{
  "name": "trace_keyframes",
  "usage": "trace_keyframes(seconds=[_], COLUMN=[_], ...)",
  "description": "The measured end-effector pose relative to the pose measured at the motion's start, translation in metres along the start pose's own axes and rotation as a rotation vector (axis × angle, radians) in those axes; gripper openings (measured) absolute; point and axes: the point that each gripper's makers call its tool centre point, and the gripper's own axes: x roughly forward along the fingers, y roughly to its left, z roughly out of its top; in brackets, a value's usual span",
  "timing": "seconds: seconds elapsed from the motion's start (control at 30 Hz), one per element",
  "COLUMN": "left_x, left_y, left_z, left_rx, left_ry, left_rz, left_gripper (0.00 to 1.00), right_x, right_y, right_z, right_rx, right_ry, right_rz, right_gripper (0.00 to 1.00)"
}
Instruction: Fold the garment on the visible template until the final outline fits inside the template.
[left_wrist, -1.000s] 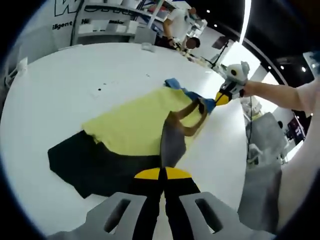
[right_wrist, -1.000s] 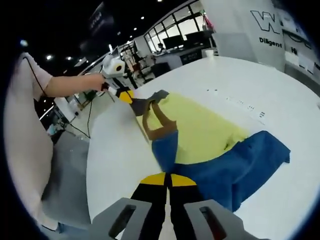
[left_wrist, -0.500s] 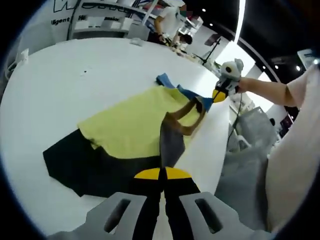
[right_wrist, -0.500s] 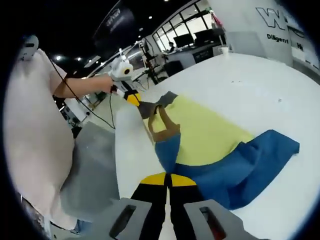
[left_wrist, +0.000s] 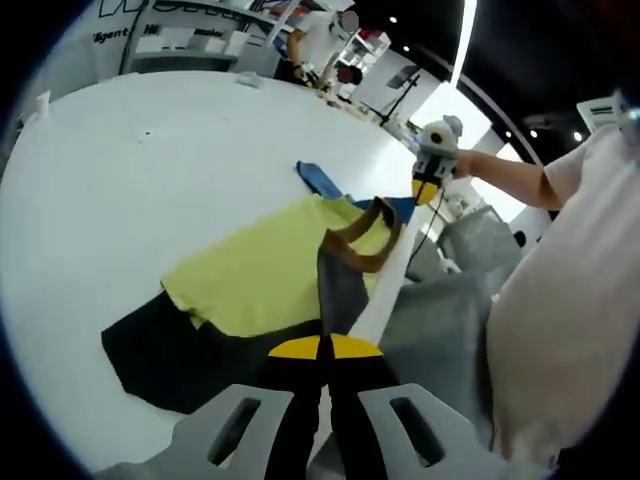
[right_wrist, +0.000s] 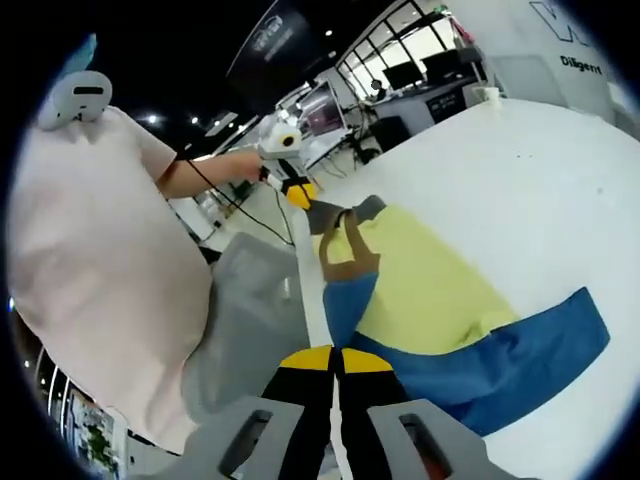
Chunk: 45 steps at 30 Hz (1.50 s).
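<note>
The white table (left_wrist: 120, 170) ran far back toward shelves (left_wrist: 190, 45) and a lettered wall; screens (right_wrist: 410, 75) and ceiling lights stood beyond it in the right gripper view. The garment (left_wrist: 270, 270) (yellow, with blue and brown parts) lay near the table's edge. The left gripper (left_wrist: 322, 350) had its jaws closed on a near corner of the garment; the right gripper (right_wrist: 336, 360) was likewise clamped on the opposite corner. Both arms were stretched apart, pulling the edge taut.
</note>
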Motion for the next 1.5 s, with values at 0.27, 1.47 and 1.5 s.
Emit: trace_keyframes(seconds=[0.27,1.47,1.5], left_x=[0.003,0.033,0.035], left_y=[0.02,0.179,0.184], left_z=[0.018,0.154,0.156], left_rx=[0.014,0.151,0.154], left_ry=[-0.028,-0.201,-0.202], left_rz=[0.04,0.307,0.315], left_gripper=[0.04,0.04,0.04], right_x=[0.006,-0.008,-0.008], right_y=[-0.028,-0.228,-0.238], right_z=[0.01,0.127,0.13], right_rx=[-0.002,-0.057,-0.068], right_ry=[-0.028,-0.298,-0.298], right_rz=[-0.037,-0.507,-0.539], right_gripper=[0.0,0.0,0.0])
